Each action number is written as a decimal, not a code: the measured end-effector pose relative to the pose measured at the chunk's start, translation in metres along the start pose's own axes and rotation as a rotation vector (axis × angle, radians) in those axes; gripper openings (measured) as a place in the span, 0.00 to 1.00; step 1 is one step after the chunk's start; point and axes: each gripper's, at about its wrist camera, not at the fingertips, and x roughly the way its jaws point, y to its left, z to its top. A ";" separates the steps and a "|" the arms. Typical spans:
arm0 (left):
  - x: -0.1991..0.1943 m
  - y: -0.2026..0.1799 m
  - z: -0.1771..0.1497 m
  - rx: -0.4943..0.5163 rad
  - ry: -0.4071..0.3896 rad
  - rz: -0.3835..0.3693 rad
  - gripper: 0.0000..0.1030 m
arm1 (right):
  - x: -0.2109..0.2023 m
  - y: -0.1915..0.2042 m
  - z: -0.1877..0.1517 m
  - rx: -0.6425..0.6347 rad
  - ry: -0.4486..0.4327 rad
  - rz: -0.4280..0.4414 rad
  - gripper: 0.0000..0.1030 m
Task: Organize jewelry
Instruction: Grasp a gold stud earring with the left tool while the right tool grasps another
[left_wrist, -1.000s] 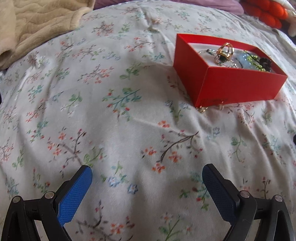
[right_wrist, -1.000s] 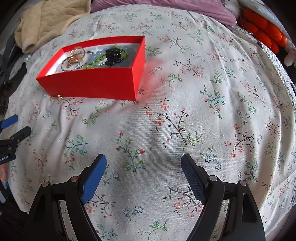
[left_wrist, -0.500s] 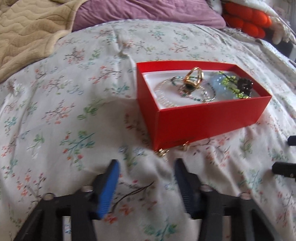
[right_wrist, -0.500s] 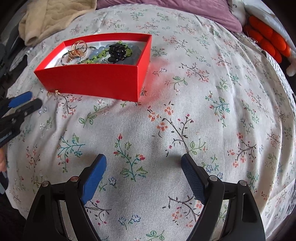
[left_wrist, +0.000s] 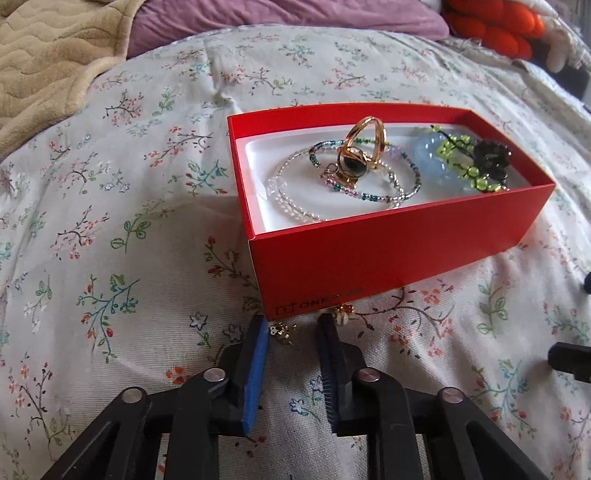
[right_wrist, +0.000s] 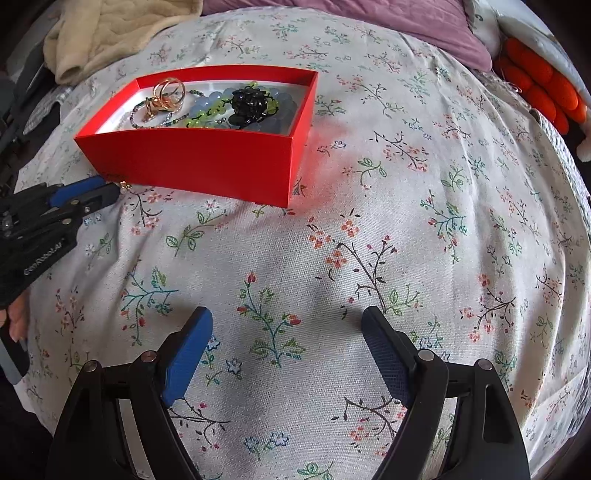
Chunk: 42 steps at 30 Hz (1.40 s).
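Note:
A red box (left_wrist: 369, 258) rests on the floral bedspread. It holds a gold ring (left_wrist: 364, 147), beaded bracelets (left_wrist: 369, 195), a pale blue bead bracelet (left_wrist: 428, 155) and a black flower piece (left_wrist: 489, 157). Two small gold earrings lie against the box's front wall. One earring (left_wrist: 282, 329) sits between the fingertips of my left gripper (left_wrist: 291, 325), whose jaws are closing with a gap still showing beside it. The other earring (left_wrist: 343, 314) lies just right of the right finger. In the right wrist view, my right gripper (right_wrist: 286, 317) stands open over bare bedspread, well short of the box (right_wrist: 207, 162).
A beige blanket (left_wrist: 48, 62) lies at the back left, a purple pillow (left_wrist: 295, 14) behind the box and an orange plush thing (left_wrist: 491, 26) at the back right. The left gripper (right_wrist: 107, 190) shows at the left edge of the right wrist view.
My left gripper has moved up to the box's front wall and its jaws have narrowed from wide apart to close around a gold earring. The right gripper has kept its place and width.

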 end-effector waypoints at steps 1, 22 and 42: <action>0.000 0.000 0.000 0.003 0.002 0.008 0.11 | 0.000 0.000 0.000 0.001 0.000 0.002 0.83; -0.029 0.039 -0.013 -0.061 0.055 0.047 0.03 | 0.006 0.072 0.039 -0.003 -0.065 0.085 0.83; -0.039 0.080 -0.028 -0.125 0.079 0.056 0.03 | 0.029 0.121 0.061 0.087 -0.172 -0.016 0.51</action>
